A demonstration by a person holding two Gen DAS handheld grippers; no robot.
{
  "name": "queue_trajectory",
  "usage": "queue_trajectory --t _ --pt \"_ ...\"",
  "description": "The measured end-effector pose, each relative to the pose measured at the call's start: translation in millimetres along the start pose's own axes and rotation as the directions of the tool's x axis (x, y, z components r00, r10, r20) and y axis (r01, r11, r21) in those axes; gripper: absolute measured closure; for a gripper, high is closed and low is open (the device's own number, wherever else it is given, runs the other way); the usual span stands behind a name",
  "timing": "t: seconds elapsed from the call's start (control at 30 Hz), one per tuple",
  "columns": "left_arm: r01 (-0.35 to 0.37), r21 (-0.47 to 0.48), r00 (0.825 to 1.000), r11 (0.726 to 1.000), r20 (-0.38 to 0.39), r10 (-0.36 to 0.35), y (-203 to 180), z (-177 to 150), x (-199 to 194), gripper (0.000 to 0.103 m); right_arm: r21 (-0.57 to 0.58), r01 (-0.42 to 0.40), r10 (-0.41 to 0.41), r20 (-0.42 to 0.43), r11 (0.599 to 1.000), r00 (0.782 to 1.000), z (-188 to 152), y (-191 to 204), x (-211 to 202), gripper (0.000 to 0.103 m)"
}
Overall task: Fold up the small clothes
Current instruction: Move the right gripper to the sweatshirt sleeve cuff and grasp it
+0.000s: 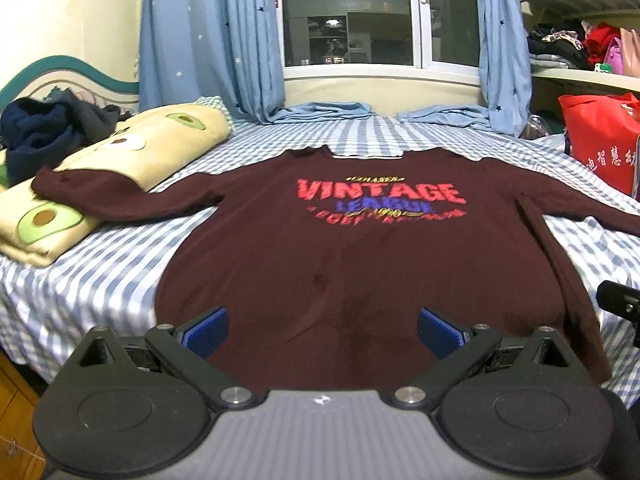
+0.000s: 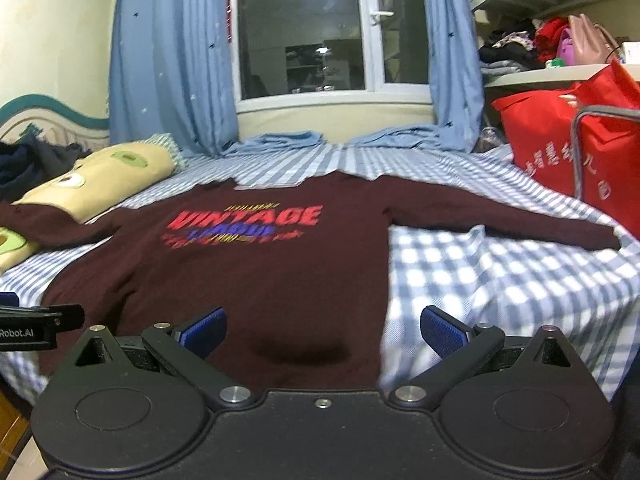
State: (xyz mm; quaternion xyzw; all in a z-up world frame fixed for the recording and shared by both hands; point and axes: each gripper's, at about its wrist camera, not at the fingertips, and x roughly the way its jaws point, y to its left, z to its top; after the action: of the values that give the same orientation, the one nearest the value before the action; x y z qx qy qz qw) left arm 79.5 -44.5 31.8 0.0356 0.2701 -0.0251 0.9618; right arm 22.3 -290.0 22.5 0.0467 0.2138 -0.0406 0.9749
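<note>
maroon shirt [image 1: 360, 264] flat, collar toward window [image 1: 348, 12], sleeves sideways

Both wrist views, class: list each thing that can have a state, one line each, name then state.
Sweater: spread flat on the bed, print up, not yet folded.
Left sleeve: stretched out, its end lying over the pillow.
Right sleeve: stretched out flat on the sheet.
Left gripper: open, holding nothing.
Right gripper: open, holding nothing.
Curtains: drawn apart.
</note>
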Motion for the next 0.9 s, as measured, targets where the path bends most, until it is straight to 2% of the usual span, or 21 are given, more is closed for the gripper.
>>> queue_trajectory --t 0.2,0.43,0.73,0.83,0.9 --pt "0.014 0.017 1.0 1.0 -0.009 -0.014 -36 35 34 0.001 0.005 0.047 -0.047 0.049 0.999 0.998 22 -44 24 0.0" --pt "0.018 0.017 1.0 1.0 -0.021 -0.017 -81 70 84 0.001 0.053 0.156 -0.16 0.083 0.986 0.984 49 -119 67 0.0" --pt "0.053 0.004 0.997 0.999 -0.053 -0.052 -133 88 143 0.001 0.148 0.31 -0.323 0.074 0.939 0.943 62 -209 108 0.0" --pt "0.057 -0.011 0.997 0.998 -0.06 -0.058 -146 91 160 0.001 0.184 0.323 -0.339 0.059 0.928 0.939 59 -233 120 0.0" --pt "0.055 -0.014 0.996 0.998 -0.063 -0.055 -153 93 169 0.001 0.204 0.31 -0.326 0.051 0.929 0.944 56 -244 128 0.0"
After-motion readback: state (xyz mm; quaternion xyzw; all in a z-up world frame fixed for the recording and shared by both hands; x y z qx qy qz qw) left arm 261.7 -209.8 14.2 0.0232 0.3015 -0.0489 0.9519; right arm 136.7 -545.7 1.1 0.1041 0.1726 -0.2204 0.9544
